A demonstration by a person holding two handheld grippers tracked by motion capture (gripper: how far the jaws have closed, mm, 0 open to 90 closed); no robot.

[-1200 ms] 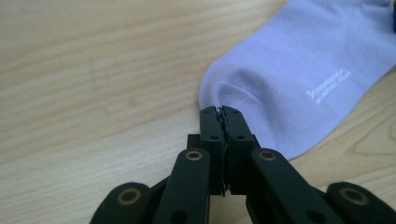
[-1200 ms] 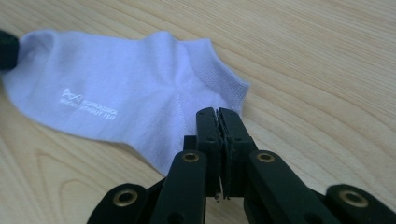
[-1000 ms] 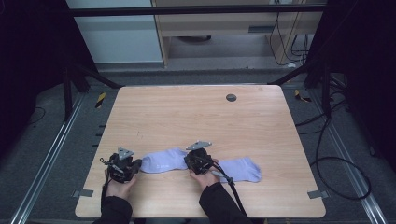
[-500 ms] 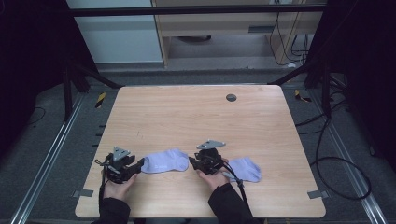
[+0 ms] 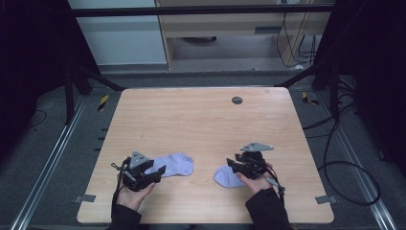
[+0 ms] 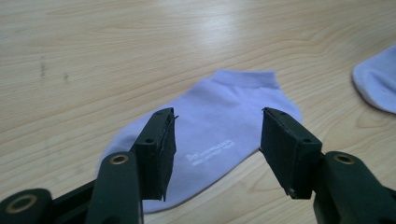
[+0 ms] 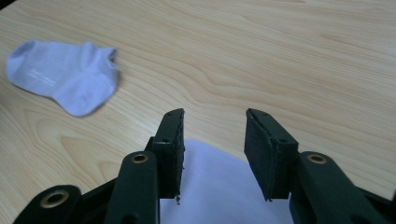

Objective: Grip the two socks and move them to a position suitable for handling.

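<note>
Left claw (image 6: 215, 149) spread, just opening, over lilac sock (image 6: 219, 126) flat on bench (image 5: 201, 120). Right claw (image 7: 212, 154) likewise, above second sock (image 7: 224, 186), gripping nothing.

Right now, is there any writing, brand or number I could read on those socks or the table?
Sock by the left gripper: a small white print in two lines, too blurred to read.
Sock by the right gripper: no print on the part that shows.
Table: no writing.

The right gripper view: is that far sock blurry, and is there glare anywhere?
Right gripper view: the far pale lilac ankle sock looks slightly smeared. Left gripper view: a soft white glare patch on the light wooden table. High view: dim, dark surroundings.
</note>
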